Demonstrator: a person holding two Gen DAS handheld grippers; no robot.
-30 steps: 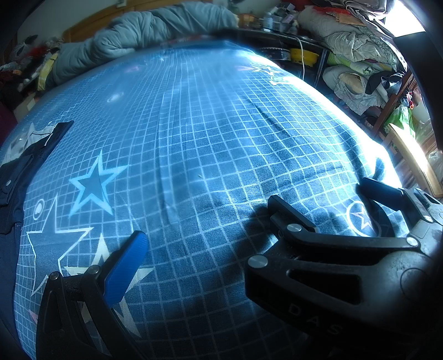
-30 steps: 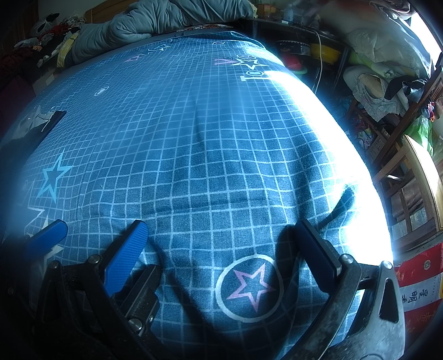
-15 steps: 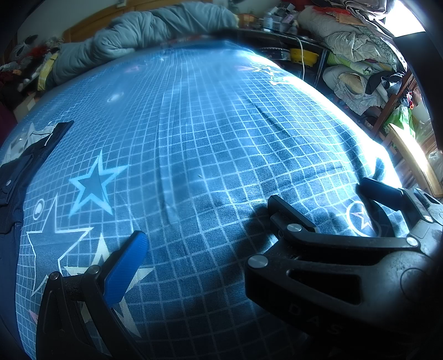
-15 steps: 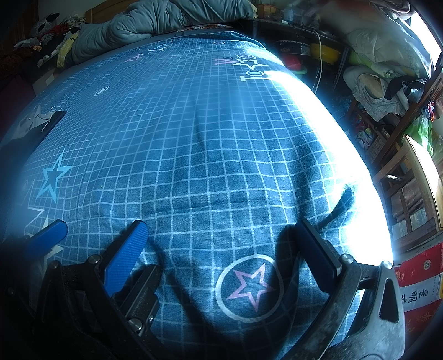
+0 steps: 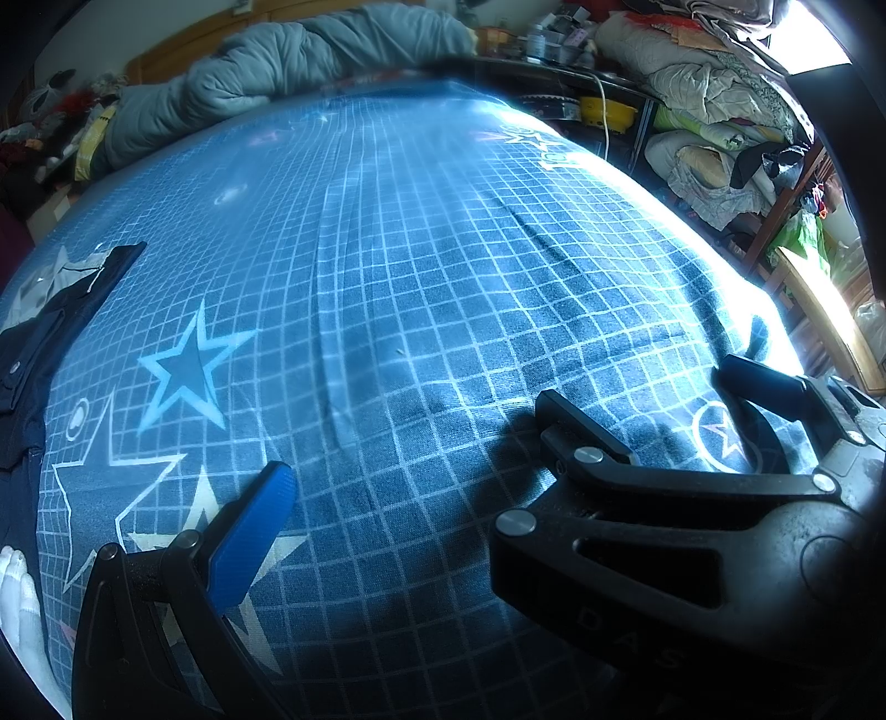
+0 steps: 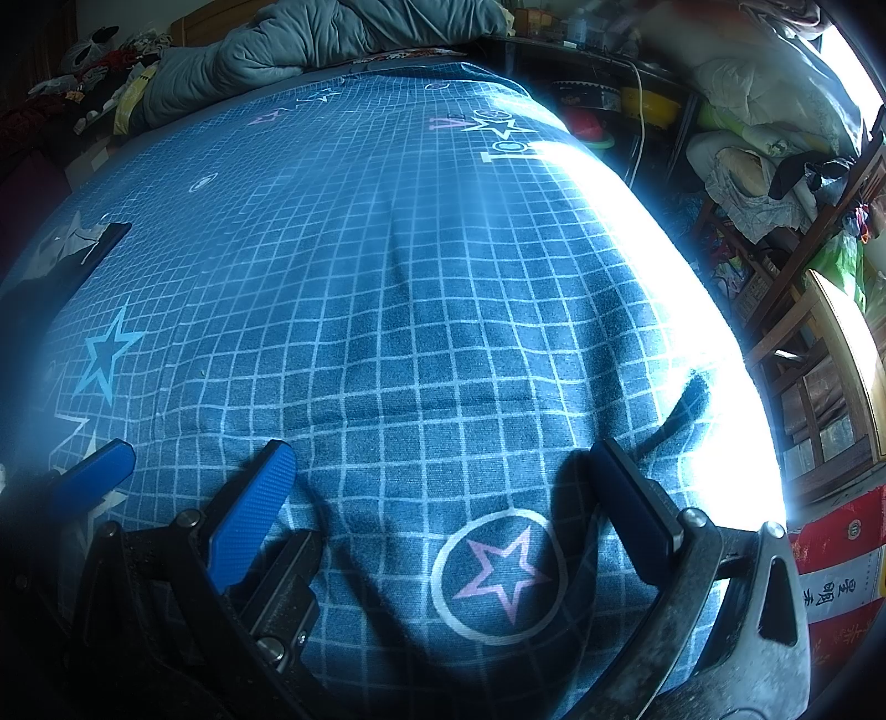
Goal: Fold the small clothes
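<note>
A dark navy folded garment (image 5: 52,327) lies at the left edge of the blue checked star-print bedsheet (image 5: 443,288). Right of it, the left tongs (image 5: 410,459) and right tongs (image 6: 443,493) hover spread and empty. I'd swing the left pair over and nip one hem only.

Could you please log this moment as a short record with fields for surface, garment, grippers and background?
surface: blue grid bedsheet with star prints
garment: dark navy clothing at the sheet's far left edge, untouched
left gripper: open, empty, over the sheet
right gripper: open, empty, above the circled pink star
background: grey-green quilt at the far end
</note>
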